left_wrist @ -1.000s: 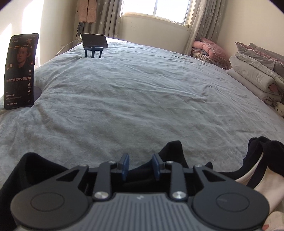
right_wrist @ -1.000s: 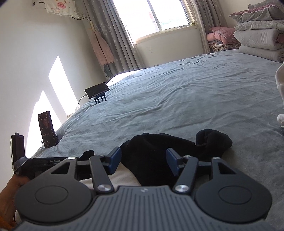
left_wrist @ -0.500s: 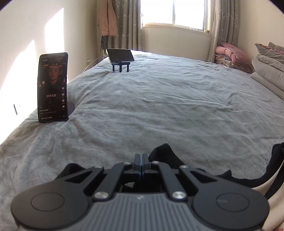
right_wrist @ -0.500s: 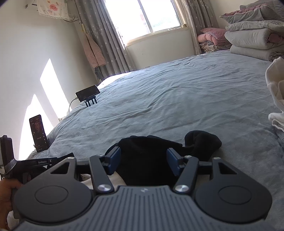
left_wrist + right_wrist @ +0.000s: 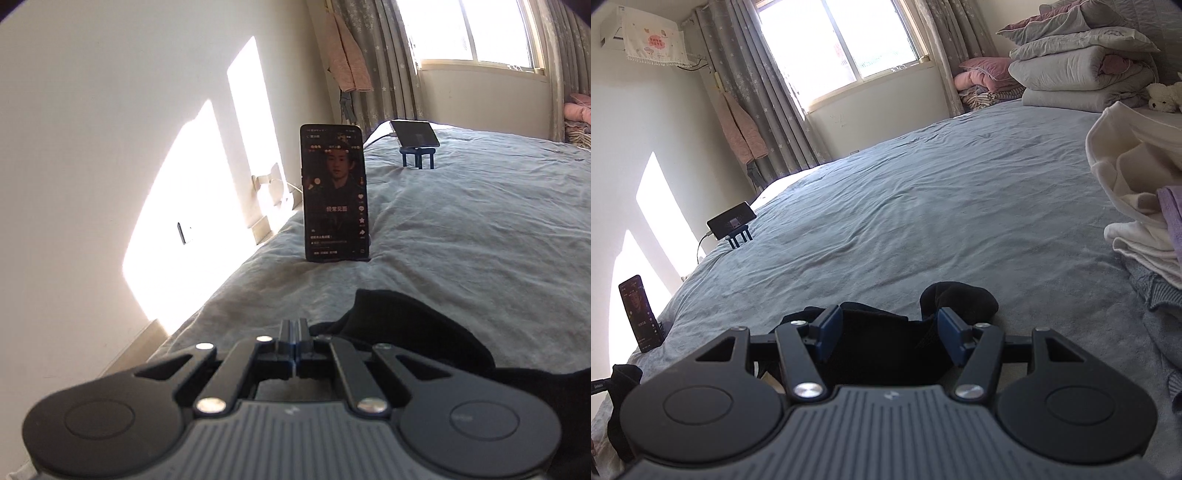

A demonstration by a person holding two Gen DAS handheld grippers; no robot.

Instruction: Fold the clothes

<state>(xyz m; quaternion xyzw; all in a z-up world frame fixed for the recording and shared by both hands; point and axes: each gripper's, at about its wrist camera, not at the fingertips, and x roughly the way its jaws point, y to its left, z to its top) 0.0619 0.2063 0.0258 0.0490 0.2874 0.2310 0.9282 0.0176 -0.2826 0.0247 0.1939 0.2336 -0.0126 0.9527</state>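
Left gripper (image 5: pixel 294 334) has its fingers pressed flat together, with the black garment (image 5: pixel 413 332) bunched just beside and behind them. Whether any cloth is pinched between the pads cannot be seen from this angle, though the closed fingers and the cloth drawn up close suggest a hold on an edge.

Right gripper (image 5: pixel 889 330) stands wide open, empty, its blue pads spread to either side of the same black garment (image 5: pixel 882 343), which lies crumpled on the grey bedspread (image 5: pixel 942 206). That spread looks like a setup for taking a second edge, so the piece can be stretched and laid flat before any fold.

A phone (image 5: pixel 334 194) stands upright near the bed's left edge and a second phone on a small stand (image 5: pixel 415 134) sits farther back, both well apart from the work. A pile of pale clothes (image 5: pixel 1137 192) waits at the right.
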